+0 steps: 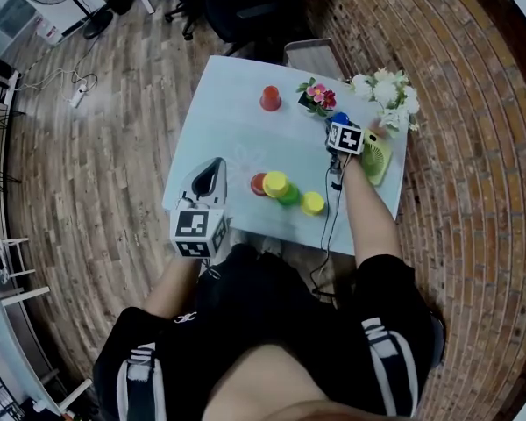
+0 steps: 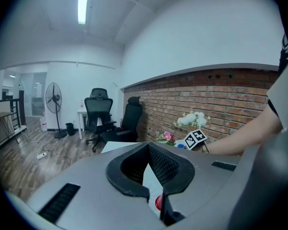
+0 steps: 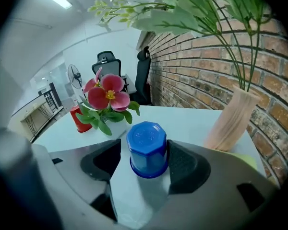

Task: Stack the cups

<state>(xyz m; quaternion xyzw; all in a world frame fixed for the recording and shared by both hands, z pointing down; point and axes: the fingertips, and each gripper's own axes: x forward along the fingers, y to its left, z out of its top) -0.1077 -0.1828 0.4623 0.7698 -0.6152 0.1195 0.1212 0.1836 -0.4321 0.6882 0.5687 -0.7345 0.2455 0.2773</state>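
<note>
A red cup (image 1: 270, 98) stands upside down, alone, at the table's (image 1: 219, 103) far side. A blue cup (image 3: 147, 150) - also inverted - sits towards the right edge. Nearer the front, an orange cup (image 1: 259, 183), yellow cup (image 1: 275, 183), green cup (image 1: 289, 195) and second yellow cup (image 1: 312, 203) form a close row.

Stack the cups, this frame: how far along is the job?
Done: nothing certain. An orange plastic cup, a yellow plastic cup, a green plastic cup and a second yellow cup huddle together; whether any are nested is unclear. In hand: the right gripper flanks an upturned blue plastic cup, not clamped. The left gripper is shut, empty. Left: that cup and a lone red plastic cup.
</note>
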